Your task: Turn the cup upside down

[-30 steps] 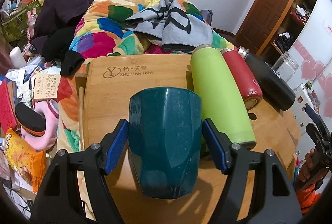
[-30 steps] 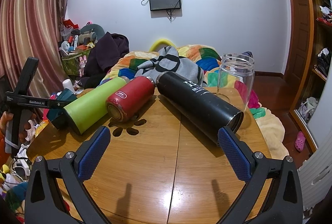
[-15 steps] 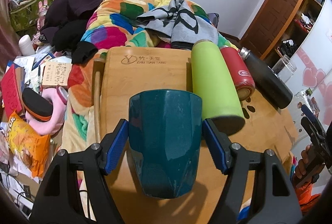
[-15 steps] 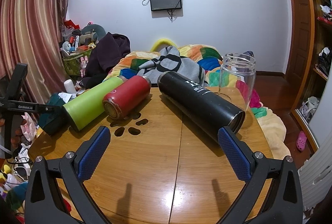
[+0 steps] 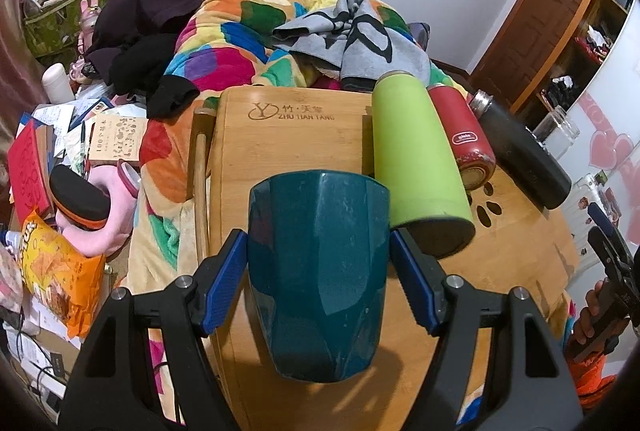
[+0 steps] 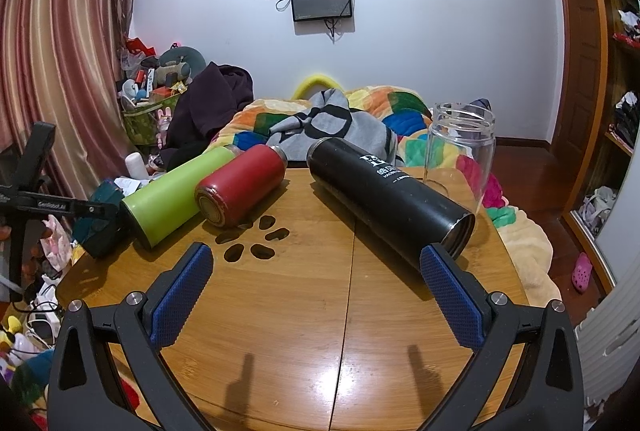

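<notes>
Green bottle crowds cup's right.

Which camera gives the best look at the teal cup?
The left wrist view: the teal cup fills the centre between the left gripper fingers. The right wrist view shows only a sliver behind the green bottle.

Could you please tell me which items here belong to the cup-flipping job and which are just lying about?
Job: teal cup, left gripper clamped on it.

Lying about: green bottle, red bottle, black flask, all on their sides; upright glass jar; idle right gripper.
</notes>
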Tool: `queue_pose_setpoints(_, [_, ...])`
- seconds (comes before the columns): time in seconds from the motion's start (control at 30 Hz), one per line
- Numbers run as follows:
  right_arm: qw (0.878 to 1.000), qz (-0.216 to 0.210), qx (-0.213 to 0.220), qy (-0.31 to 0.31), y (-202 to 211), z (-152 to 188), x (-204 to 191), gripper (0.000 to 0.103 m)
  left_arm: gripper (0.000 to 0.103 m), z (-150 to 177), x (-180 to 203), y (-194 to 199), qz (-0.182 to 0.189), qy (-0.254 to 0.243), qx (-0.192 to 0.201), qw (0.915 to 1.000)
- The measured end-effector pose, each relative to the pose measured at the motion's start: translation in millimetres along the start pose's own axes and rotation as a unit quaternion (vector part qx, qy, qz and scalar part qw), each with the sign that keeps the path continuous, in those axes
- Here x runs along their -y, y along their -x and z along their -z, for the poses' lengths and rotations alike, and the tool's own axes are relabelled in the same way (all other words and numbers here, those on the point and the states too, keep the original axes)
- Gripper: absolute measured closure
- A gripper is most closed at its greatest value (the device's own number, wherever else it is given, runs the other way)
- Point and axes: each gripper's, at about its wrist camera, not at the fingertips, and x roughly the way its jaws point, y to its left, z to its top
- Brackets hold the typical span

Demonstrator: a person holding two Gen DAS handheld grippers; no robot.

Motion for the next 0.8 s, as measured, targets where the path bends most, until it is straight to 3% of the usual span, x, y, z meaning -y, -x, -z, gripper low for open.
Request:
queue_pose_setpoints(0.23, [1.0, 0.002, 0.002, 0.001, 0.7, 0.6, 0.3, 0.0, 0.031, -23.0, -7.0, -17.1, 0.014, 0.0, -0.012, 0.9998])
queue_pose_setpoints(0.57, [1.0, 0.0, -0.006, -0.002, -4.2, 3.9, 2.2, 0.0, 0.031, -26.6, -8.1, -15.3, 0.032, 0.003, -0.015, 0.9994])
queue_pose_setpoints(0.8, [1.0, -0.001, -0.007, -0.001, -4.2, 4.5, 1.6, 0.0, 0.03, -30.0, 0.4, -7.0, 0.013, -0.016, -0.003, 0.9998])
